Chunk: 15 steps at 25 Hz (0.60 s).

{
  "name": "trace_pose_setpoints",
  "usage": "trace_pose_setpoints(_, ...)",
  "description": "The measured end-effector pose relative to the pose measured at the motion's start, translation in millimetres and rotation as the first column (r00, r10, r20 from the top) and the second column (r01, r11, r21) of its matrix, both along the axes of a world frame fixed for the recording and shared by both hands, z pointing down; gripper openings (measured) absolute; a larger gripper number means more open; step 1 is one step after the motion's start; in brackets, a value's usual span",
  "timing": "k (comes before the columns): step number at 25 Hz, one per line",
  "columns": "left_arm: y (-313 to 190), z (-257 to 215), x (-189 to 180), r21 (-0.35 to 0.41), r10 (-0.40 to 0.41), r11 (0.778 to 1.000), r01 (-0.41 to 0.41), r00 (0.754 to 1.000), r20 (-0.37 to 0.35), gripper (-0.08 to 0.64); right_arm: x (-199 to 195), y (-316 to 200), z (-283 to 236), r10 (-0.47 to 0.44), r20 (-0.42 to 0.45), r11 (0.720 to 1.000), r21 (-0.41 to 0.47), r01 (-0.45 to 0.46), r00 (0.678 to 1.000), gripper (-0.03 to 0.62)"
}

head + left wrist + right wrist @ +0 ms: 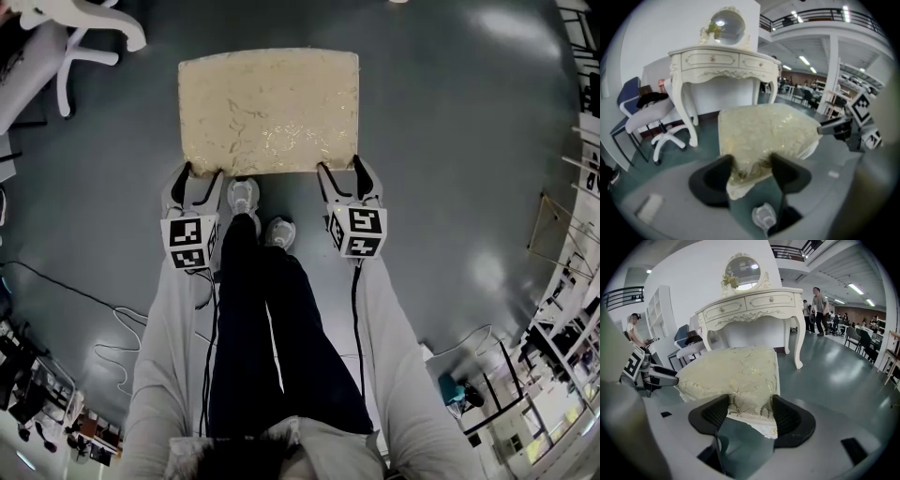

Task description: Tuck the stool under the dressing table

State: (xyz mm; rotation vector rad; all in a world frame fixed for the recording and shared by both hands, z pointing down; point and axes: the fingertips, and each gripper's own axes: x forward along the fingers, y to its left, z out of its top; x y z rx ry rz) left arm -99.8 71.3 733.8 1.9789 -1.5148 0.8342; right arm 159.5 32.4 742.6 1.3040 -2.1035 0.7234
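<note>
The stool (269, 111) has a cream cushion with a gold flower pattern and stands on the grey floor just ahead of my feet. My left gripper (199, 173) is shut on its near left corner and my right gripper (339, 167) on its near right corner. In the left gripper view the black jaws of the left gripper (750, 161) pinch the cushion edge of the stool (764, 131). The right gripper (750, 404) clamps the stool (731, 373) the same way. The white dressing table (722, 61) (754, 305) with its round mirror stands beyond the stool, open underneath.
A white office chair (75, 28) (651, 112) stands left of the dressing table. Cables (122, 328) trail over the floor at my left. Shelving and clutter (572, 281) line the right side. People (818, 301) stand far off behind the table.
</note>
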Motion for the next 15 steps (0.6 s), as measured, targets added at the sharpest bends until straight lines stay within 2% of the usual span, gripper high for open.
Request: trace_pose_setpoints(15,-99.8,4.1,-16.8,-0.004,0.051,0.999,-0.051,0.999,-0.018,0.282,-15.6,-88.3,4.1,0.035,-0.027,0.999,-0.033,-0.036,0.999,0.305)
